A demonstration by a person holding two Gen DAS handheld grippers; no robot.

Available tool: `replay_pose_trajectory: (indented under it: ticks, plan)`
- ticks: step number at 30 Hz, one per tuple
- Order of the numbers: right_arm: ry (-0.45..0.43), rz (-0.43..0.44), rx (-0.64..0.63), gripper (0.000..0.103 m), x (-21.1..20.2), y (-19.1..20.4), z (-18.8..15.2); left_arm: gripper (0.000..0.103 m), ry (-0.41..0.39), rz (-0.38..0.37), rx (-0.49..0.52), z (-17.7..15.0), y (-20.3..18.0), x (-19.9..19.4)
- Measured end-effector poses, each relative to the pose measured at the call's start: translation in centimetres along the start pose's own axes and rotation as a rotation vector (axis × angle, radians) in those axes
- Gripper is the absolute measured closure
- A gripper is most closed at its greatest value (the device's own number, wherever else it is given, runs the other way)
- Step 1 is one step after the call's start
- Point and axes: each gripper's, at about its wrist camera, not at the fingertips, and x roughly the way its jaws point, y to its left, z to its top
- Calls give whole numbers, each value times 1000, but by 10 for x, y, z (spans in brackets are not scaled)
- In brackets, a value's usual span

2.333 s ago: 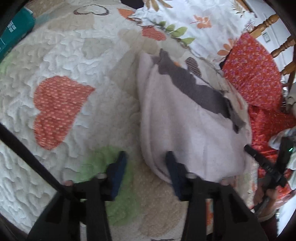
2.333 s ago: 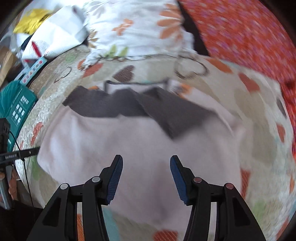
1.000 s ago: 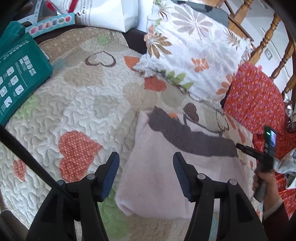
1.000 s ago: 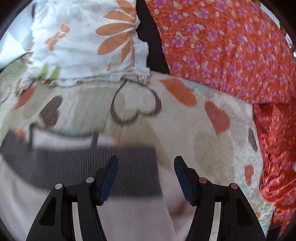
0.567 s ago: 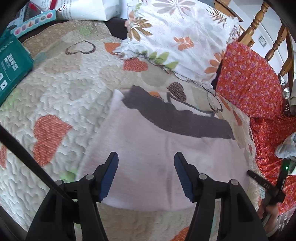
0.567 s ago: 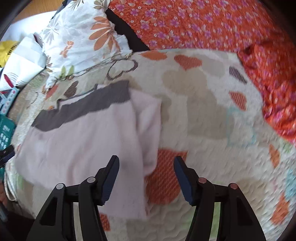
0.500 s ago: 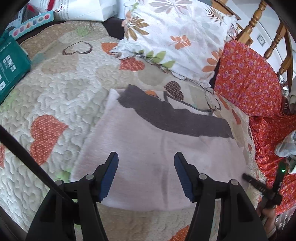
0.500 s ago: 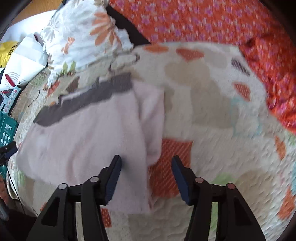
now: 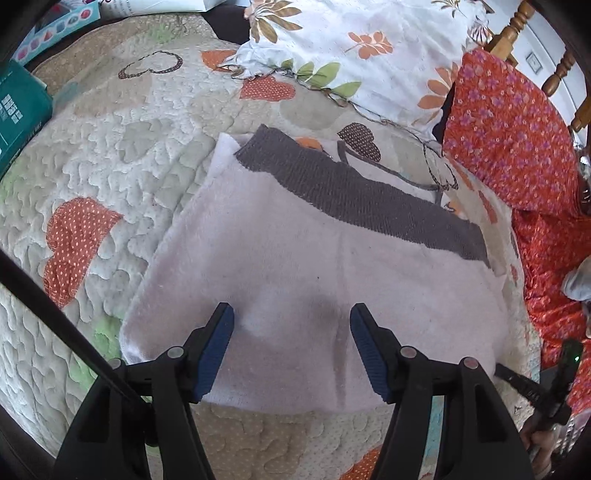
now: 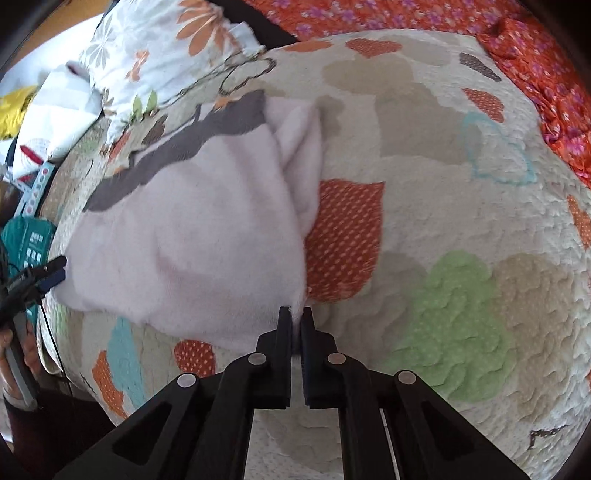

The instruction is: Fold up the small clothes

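A pale pink fleece garment (image 9: 295, 273) with a dark grey ribbed waistband (image 9: 354, 195) lies spread on a heart-patterned quilt (image 9: 122, 147). My left gripper (image 9: 290, 325) is open and hovers over the garment's near edge, empty. In the right wrist view the same garment (image 10: 192, 236) lies at left, its right side folded into a ridge. My right gripper (image 10: 295, 314) is shut on the garment's near right corner. The right gripper also shows at the lower right of the left wrist view (image 9: 532, 391).
A floral pillow (image 9: 369, 48) and an orange flowered cushion (image 9: 509, 122) lie beyond the garment. A teal box (image 9: 18, 110) sits at the far left. Wooden bedposts (image 9: 513, 29) stand at the back right. Open quilt (image 10: 461, 221) lies right of the garment.
My right gripper has dropped to the garment's near right corner and closed on it. My left gripper has moved closer over the near edge and stays open.
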Motion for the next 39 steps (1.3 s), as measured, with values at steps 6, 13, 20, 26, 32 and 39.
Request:
replay_pose_trajectory:
  ticks: [6, 13, 20, 26, 32, 39]
  plan:
    - [-24, -57, -12, 94, -5, 3, -3, 35, 70, 98, 109, -8, -8, 18]
    - [-145, -59, 2, 72, -50, 10, 2, 34, 29, 104, 176, -9, -20, 0]
    - [-167, -51, -100, 57, -52, 54, 9, 33, -174, 162, 4, 20, 31, -53]
    - [-131, 20, -181, 56, -21, 109, 6, 33, -151, 146, -141, 29, 76, -55]
    - [-124, 24, -420, 49, -1, 199, -2, 33, -117, 79, -211, 29, 90, -48]
    - [-126, 22, -578, 45, 17, 257, -21, 32, -28, 2, -211, 38, 87, -25]
